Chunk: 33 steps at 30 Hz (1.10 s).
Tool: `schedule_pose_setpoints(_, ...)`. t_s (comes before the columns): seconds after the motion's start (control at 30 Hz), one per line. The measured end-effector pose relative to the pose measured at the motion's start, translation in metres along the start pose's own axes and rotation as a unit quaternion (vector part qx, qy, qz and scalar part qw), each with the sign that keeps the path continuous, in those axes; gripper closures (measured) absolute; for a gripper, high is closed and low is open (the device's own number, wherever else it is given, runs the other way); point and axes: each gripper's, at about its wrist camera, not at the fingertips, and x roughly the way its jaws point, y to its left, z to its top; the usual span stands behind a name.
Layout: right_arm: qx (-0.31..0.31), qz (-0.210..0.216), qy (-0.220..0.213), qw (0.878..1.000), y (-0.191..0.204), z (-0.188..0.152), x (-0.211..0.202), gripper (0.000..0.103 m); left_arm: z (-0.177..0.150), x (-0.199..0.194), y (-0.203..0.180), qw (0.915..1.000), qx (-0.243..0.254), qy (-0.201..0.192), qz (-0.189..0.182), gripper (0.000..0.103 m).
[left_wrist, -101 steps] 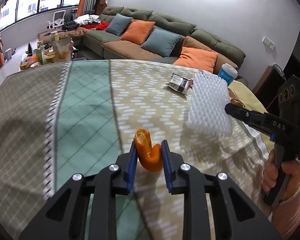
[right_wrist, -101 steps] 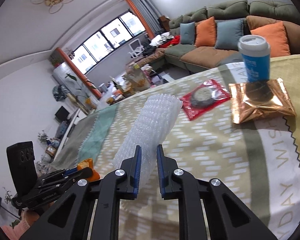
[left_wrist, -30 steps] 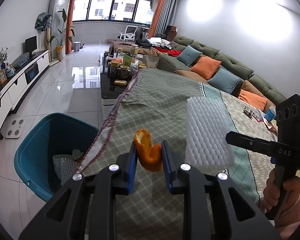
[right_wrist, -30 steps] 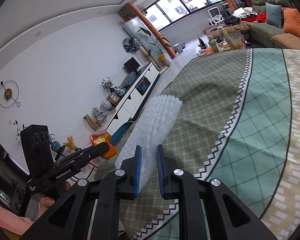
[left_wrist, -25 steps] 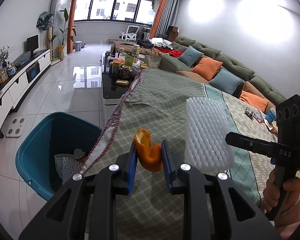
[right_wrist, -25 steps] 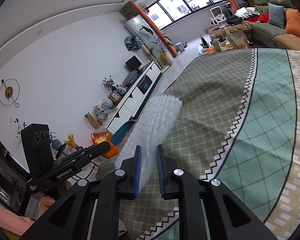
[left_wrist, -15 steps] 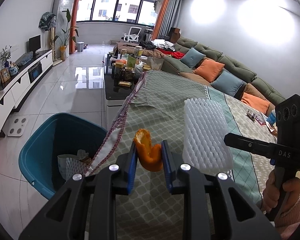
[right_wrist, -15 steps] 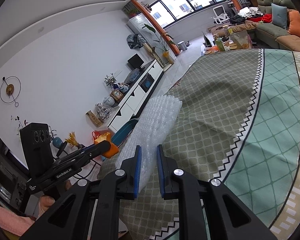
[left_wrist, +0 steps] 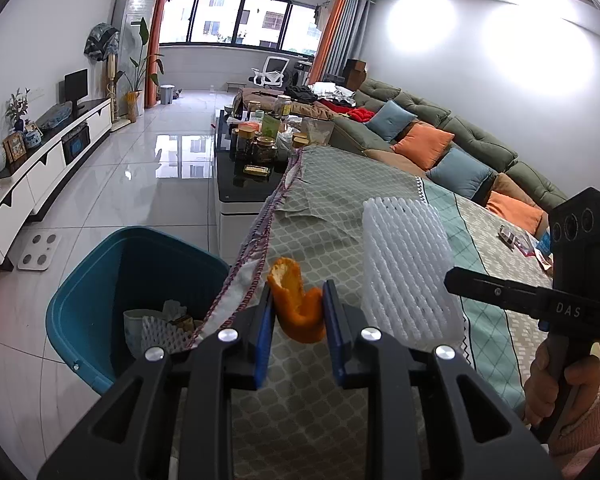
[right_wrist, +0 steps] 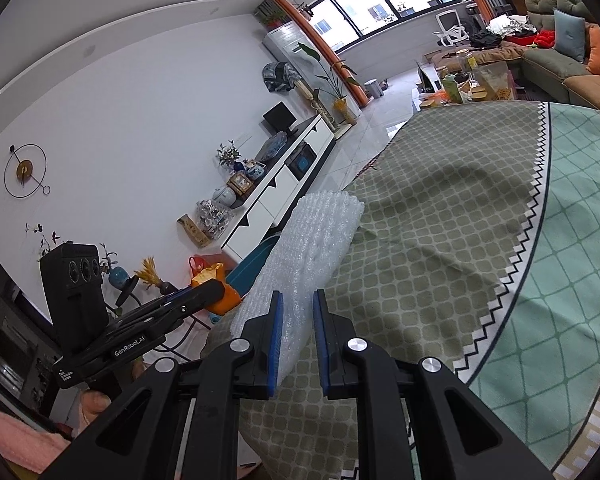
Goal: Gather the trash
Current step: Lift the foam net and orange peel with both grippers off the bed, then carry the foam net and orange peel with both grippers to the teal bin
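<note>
My left gripper point(left_wrist: 296, 300) is shut on a curled orange peel point(left_wrist: 296, 304), held above the table's corner close to the teal bin point(left_wrist: 100, 280) on the floor. The bin holds white foam netting and paper. In the right wrist view that peel point(right_wrist: 216, 284) shows at the left, in the left gripper point(right_wrist: 204, 290). My right gripper point(right_wrist: 297, 308) is shut on a white foam net sleeve point(right_wrist: 312, 240) that sticks out ahead over the tablecloth. From the left wrist view the sleeve point(left_wrist: 408, 272) stands right of the peel, and a hand point(left_wrist: 556, 376) holds the right gripper's handle.
A patterned green and beige tablecloth point(left_wrist: 340, 200) covers the table; its fringed edge point(left_wrist: 260, 232) runs beside the bin. Beyond stand a low black table with jars point(left_wrist: 256, 140), a green sofa with cushions point(left_wrist: 440, 140), and wrappers point(left_wrist: 516, 236) at the table's far end. A white TV cabinet point(left_wrist: 40, 168) lines the left wall.
Both grippers have swung slowly further towards the bin, so the bin sits nearer the middle of the left wrist view. The peel and the foam sleeve stay gripped as before.
</note>
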Motion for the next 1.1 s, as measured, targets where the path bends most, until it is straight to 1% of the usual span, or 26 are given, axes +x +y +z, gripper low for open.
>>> schedule_pose_setpoints(0.63,-0.018,0.010,0.012,1.000,0.013,0.007,0.019,0.088,0.002,-0.007,0.016,0.9997,-0.014,-0.008,0.016,0.078)
schedule_pose_setpoints(1.1,-0.036,0.016,0.024,0.999,0.030,0.012,0.034,0.088,0.004,-0.012,0.031,0.9992,-0.023,-0.014,0.028,0.078)
